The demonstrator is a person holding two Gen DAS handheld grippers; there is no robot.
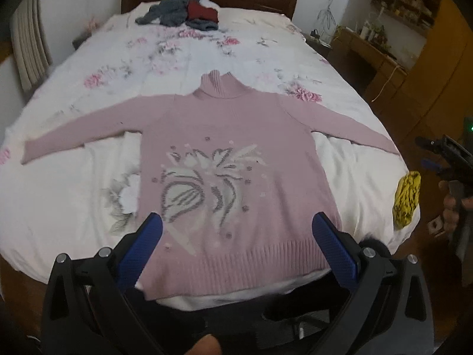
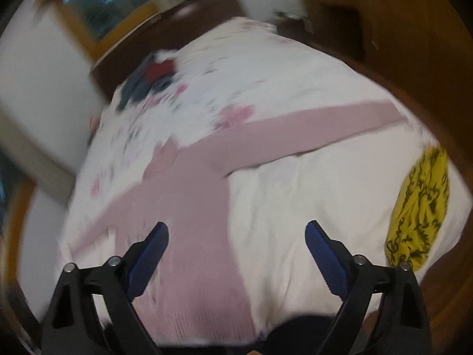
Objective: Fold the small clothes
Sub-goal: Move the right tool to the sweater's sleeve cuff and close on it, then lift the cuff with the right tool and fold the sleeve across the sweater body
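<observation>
Your left gripper [image 1: 236, 227] and right gripper [image 2: 236, 235] both have their blue fingers spread wide, holding nothing. Mid-frame, the pink turtleneck sweater [image 1: 212, 159] lies flat on the floral bedsheet [image 1: 147, 56], sleeves outstretched, pale flower pattern up. Only your left view shows it sharply, plus the clothes pile [image 1: 180, 13] at upper centre; the right view is blurred, with the yellow cloth [image 2: 419, 213] lower right.

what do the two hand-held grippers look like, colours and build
Both match. The left hand-held gripper has a black, angular plastic frame with silver round bolts at the joints and two fingers faced with blue textured pads. The right hand-held gripper is the same: black frame, silver bolts, blue ribbed pads. In the left wrist view, the right one's side shows a small green light. No cables visible.
</observation>
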